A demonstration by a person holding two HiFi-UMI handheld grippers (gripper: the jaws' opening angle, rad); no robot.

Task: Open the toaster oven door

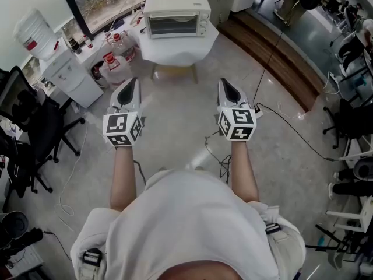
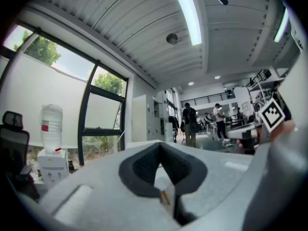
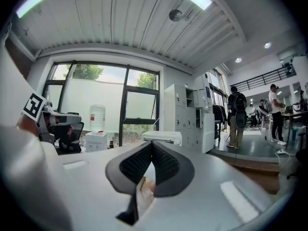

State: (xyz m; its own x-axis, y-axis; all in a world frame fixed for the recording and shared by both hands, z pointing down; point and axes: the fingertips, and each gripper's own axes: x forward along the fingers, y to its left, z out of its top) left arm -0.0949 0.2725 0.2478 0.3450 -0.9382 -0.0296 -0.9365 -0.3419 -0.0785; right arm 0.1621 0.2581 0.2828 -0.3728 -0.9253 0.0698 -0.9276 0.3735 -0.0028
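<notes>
A white toaster oven (image 1: 176, 15) with its glass door closed stands on a small white table (image 1: 175, 50) at the far end of the floor. Both grippers hang in the air well short of it, held out by the person's bare forearms. My left gripper (image 1: 130, 84) is shut with nothing between its fingers, and it points toward the table's left side. My right gripper (image 1: 225, 85) is shut and empty too, level with the left. In the right gripper view the toaster oven (image 3: 161, 137) shows small just above the shut right gripper (image 3: 152, 144). The left gripper (image 2: 160, 145) hides it in its own view.
A water dispenser (image 1: 63, 63) and water bottles (image 1: 114, 62) stand left of the table. Black office chairs (image 1: 32, 127) fill the left side. Cables (image 1: 280, 120) trail over the floor at right, beside a wooden step (image 1: 274, 54). People (image 3: 236, 115) stand far off.
</notes>
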